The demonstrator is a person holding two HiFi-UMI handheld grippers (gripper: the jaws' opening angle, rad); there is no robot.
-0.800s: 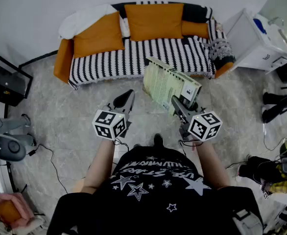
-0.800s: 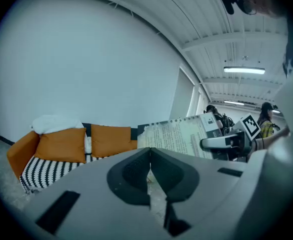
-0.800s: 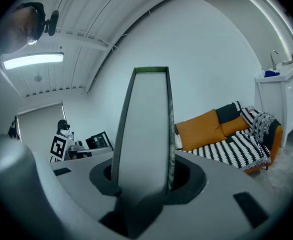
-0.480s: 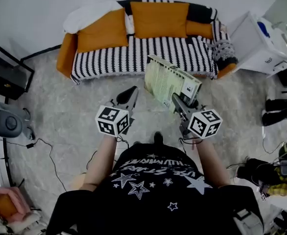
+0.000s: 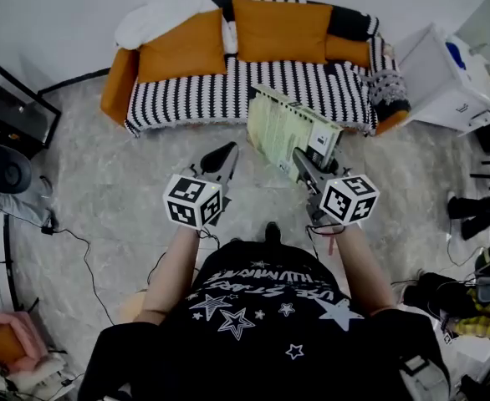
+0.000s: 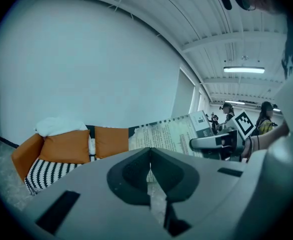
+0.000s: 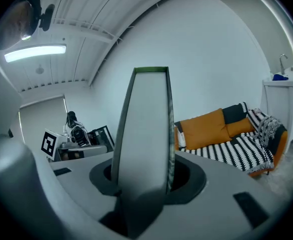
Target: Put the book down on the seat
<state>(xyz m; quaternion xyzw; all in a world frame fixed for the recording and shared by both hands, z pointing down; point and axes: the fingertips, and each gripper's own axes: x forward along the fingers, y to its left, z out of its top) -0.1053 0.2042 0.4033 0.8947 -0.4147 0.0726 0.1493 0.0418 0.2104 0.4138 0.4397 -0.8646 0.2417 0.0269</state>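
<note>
Sofa (image 5: 228,90) with its striped seat stands ahead, apart from the person, so the carry looks to be the step in hand. The next move calls for bringing the load over the seat and lowering it flat before letting go. Book (image 5: 288,134) hangs tilted in the air before the seat's right half. Right gripper (image 5: 305,164) pinches its near edge. Left gripper (image 5: 220,159), jaws pressed together on nothing, hovers beside it.
</note>
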